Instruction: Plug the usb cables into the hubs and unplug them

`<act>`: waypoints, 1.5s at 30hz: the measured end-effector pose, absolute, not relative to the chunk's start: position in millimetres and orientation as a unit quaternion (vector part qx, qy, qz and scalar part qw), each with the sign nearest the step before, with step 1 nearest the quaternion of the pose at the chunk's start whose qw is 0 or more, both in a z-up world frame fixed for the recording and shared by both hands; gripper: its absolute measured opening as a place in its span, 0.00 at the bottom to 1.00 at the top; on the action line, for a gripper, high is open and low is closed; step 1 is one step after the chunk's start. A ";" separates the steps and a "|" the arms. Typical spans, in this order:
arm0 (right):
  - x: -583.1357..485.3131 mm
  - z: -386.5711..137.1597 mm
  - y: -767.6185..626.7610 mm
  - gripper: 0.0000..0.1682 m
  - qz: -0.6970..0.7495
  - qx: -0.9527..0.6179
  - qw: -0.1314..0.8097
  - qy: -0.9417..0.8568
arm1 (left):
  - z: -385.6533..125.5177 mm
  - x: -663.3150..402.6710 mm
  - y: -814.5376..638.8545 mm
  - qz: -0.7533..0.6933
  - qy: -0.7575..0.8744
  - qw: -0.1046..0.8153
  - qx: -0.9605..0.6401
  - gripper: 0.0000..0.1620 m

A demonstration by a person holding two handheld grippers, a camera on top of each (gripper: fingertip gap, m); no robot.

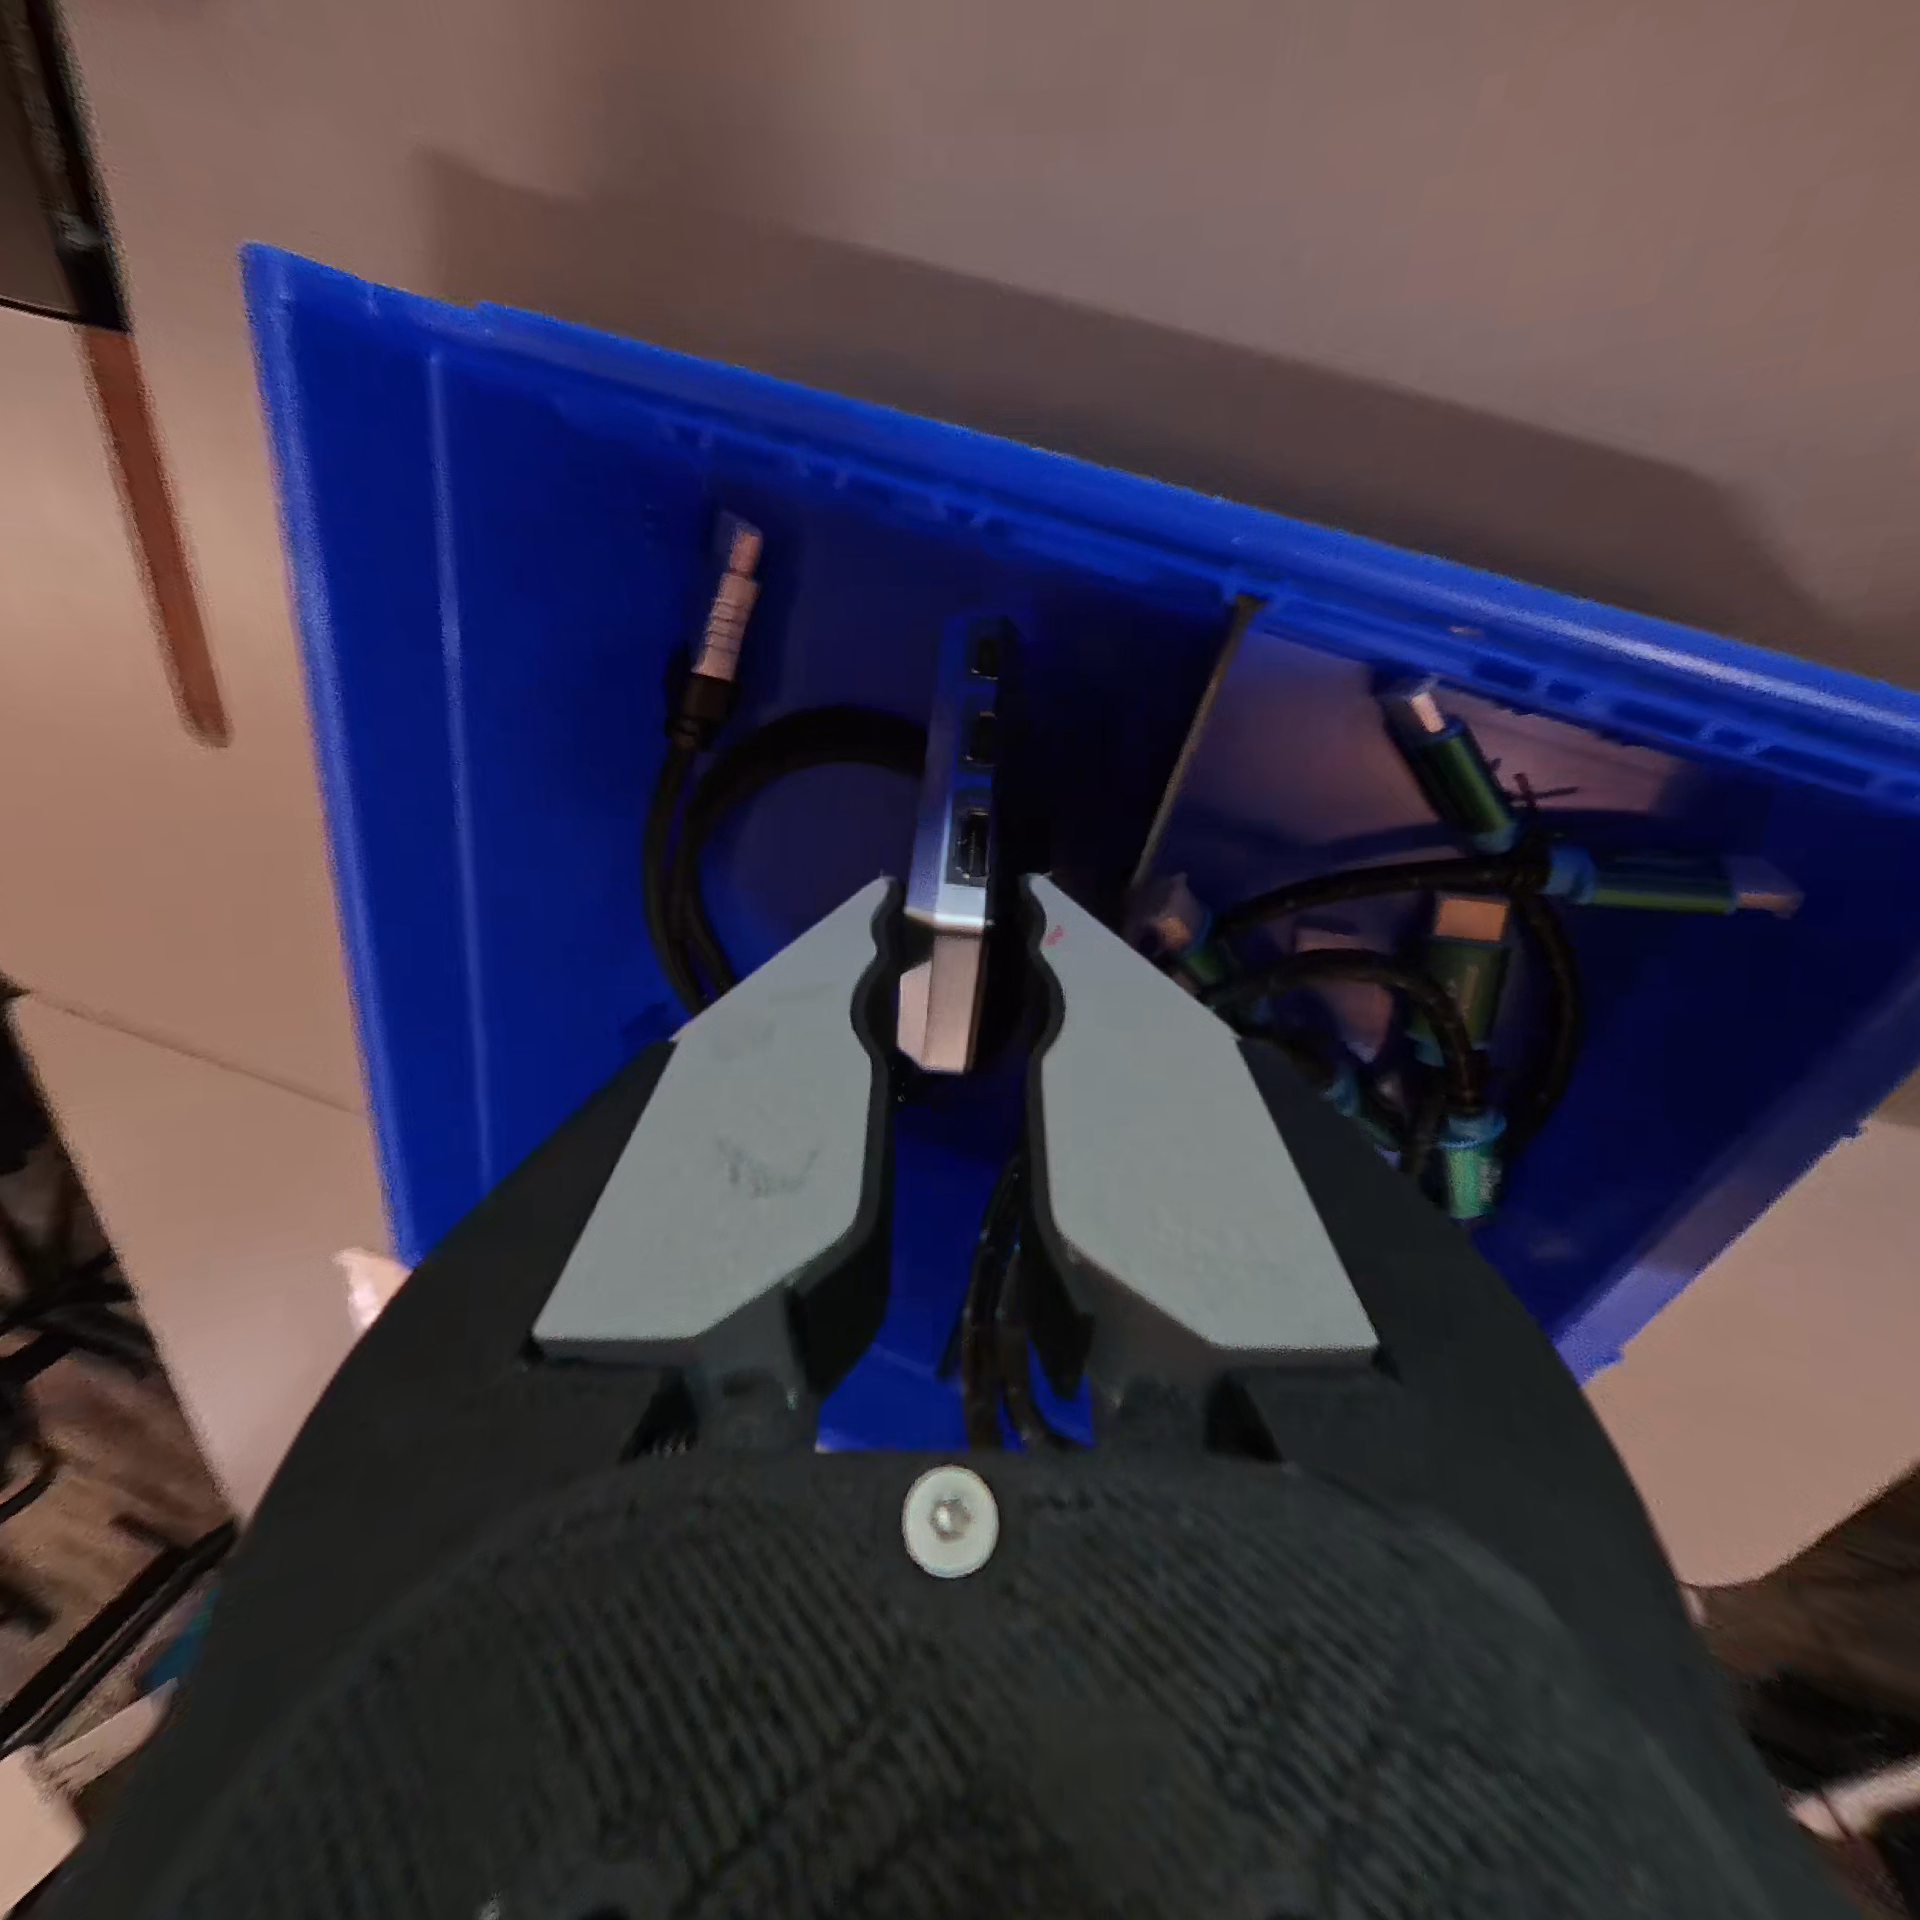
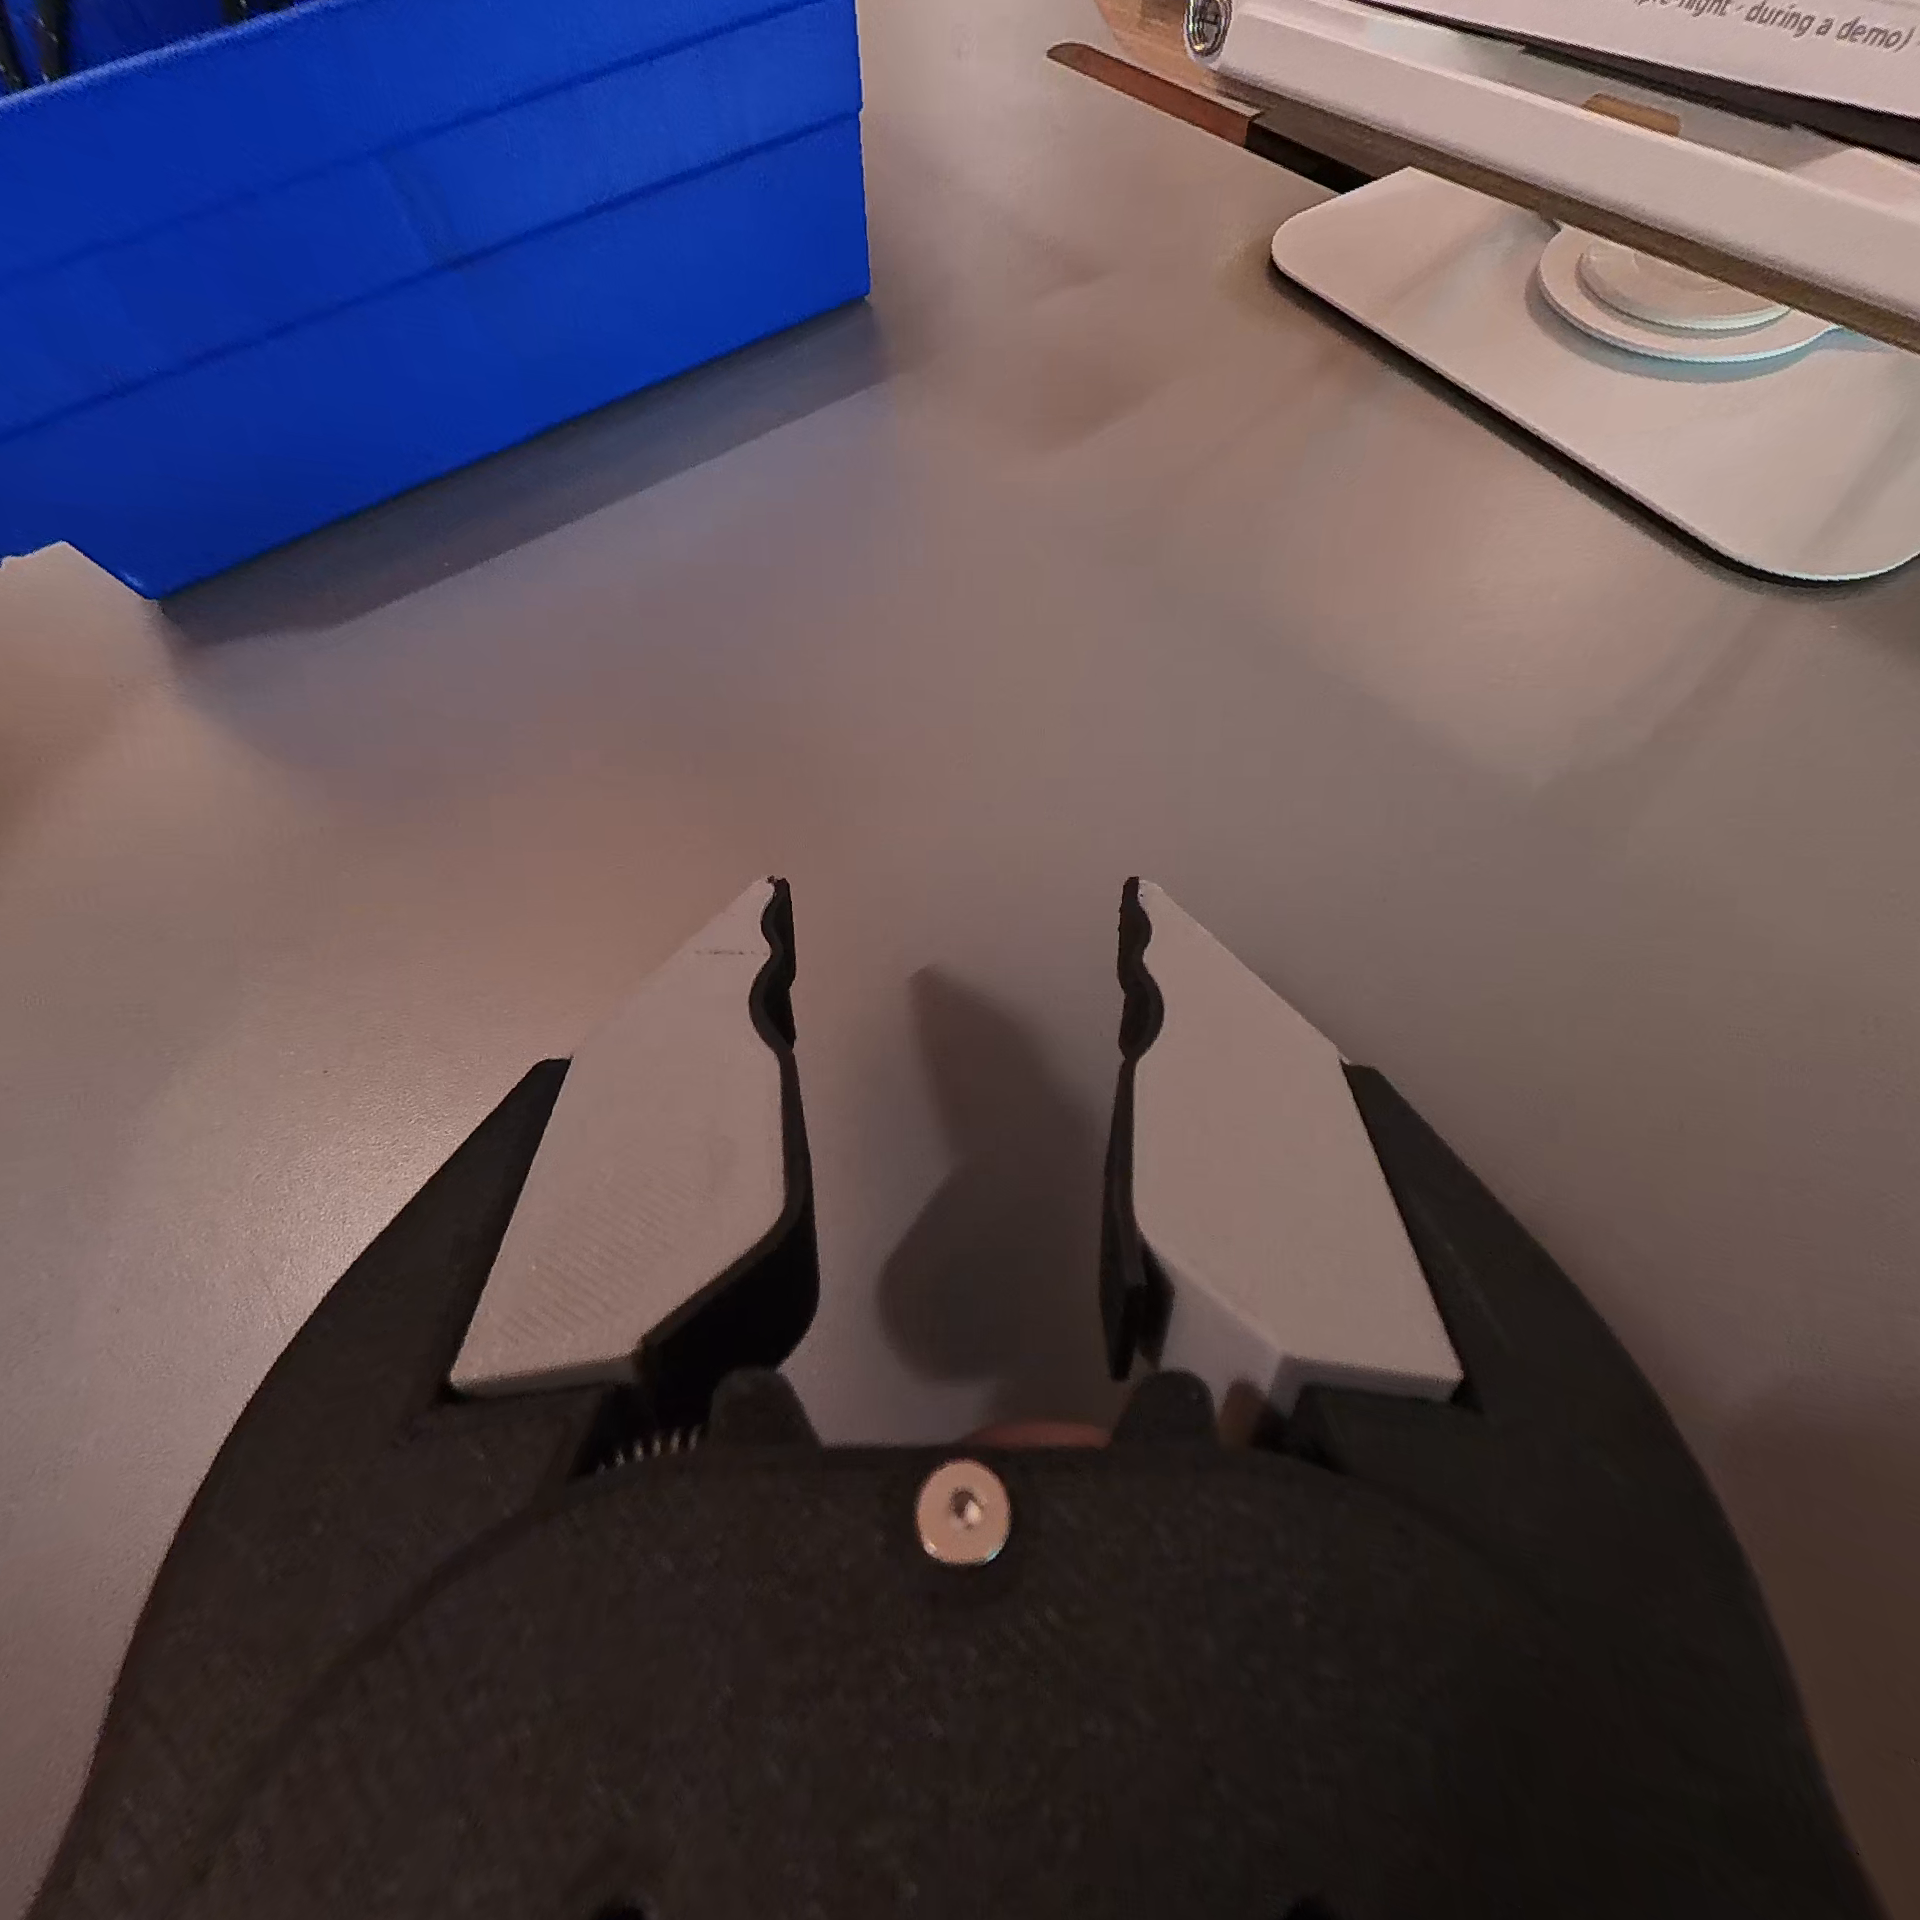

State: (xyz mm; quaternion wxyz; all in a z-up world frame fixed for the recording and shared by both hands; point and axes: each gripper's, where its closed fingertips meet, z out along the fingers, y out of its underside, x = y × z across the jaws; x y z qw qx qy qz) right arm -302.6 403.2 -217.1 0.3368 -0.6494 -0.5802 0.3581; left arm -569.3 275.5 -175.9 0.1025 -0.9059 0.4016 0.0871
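My left gripper [image 1: 958, 902] is shut on a slim grey adapter hub [image 1: 961, 831] with several ports along its edge. It holds the hub on edge over the left compartment of a blue plastic bin [image 1: 499, 644]. The hub's black cable [image 1: 681, 831] loops in that compartment and ends in a silver plug [image 1: 727, 603]. A thin divider [image 1: 1195, 748] splits the bin. The right compartment holds a tangle of braided cables with green and blue connectors [image 1: 1455, 956]. My right gripper [image 2: 956, 904] is open and empty just above the grey table [image 2: 1143, 675], right of the bin [image 2: 436, 291].
A white monitor stand base [image 2: 1621, 416] sits on the table at the far right in the right wrist view, with a white bar [image 2: 1558, 135] above it. In the left wrist view the table edge and dark floor clutter [image 1: 62, 1351] lie at the left. The grippers' ends are close to 30 cm from one another.
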 end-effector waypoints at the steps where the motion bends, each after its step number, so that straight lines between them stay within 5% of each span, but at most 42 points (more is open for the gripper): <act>1: -302.7 -217.1 402.9 0.36 0.358 -0.649 0.336 -0.581 | -168.7 -572.5 277.9 0.106 0.406 0.113 -0.901 0.12; 11: -302.9 -216.7 401.9 0.35 0.356 -0.647 0.340 -0.582 | -37.4 -570.9 285.9 0.333 0.413 0.264 -0.806 0.11; 20: -299.7 -205.3 409.4 0.34 0.371 -0.645 0.367 -0.558 | -4.7 -469.5 284.2 0.399 0.474 0.382 -0.686 0.11; 30: -257.4 -140.1 460.3 0.32 0.406 -0.646 0.466 -0.448 | -114.2 -296.8 304.5 0.245 0.580 0.484 -0.608 0.10; 36: -235.1 -121.5 480.9 0.31 0.459 -0.653 0.474 -0.372 | -214.9 -258.3 307.4 0.172 0.645 0.409 -0.622 0.13; 39: -235.9 -120.7 480.1 0.31 0.469 -0.652 0.468 -0.367 | -213.9 -257.8 304.4 0.119 0.619 0.422 -0.652 0.18; 42: -241.2 -126.0 475.1 0.32 0.462 -0.655 0.460 -0.383 | -199.5 -259.7 294.1 0.010 0.550 0.430 -0.716 0.40; 45: -246.8 -131.0 468.8 0.32 0.445 -0.654 0.459 -0.405 | -182.9 -270.1 278.1 -0.045 0.504 0.438 -0.743 0.40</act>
